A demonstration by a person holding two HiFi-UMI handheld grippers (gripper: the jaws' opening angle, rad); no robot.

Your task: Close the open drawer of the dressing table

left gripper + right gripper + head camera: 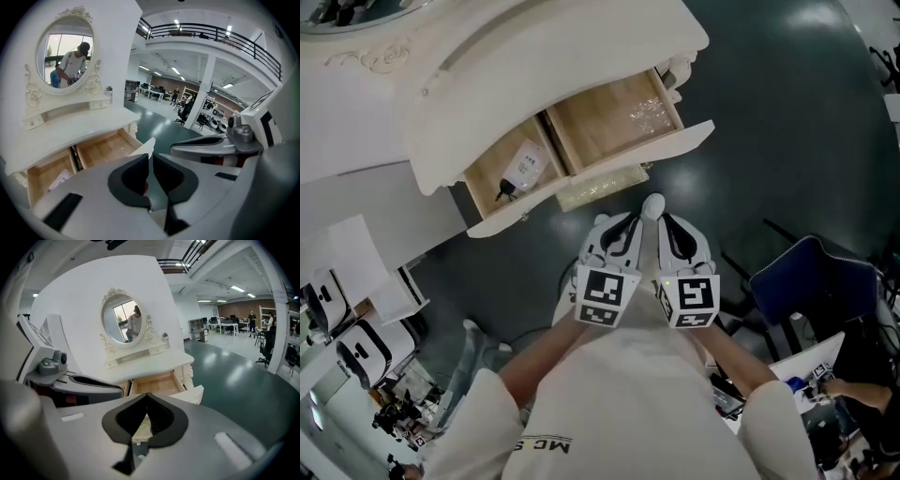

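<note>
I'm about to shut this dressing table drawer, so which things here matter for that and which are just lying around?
For the job: drawer, standing open; dressing table; left gripper and right gripper, both shut.

Lying about: white packet and clear wrapper inside the drawer; blue chair; oval mirror.

Cream dressing table [516, 66], oval mirror [65, 51] on top. Drawer [600, 127] pulled well out, light wood inside, divider splitting two compartments, curved cream front panel.
</note>
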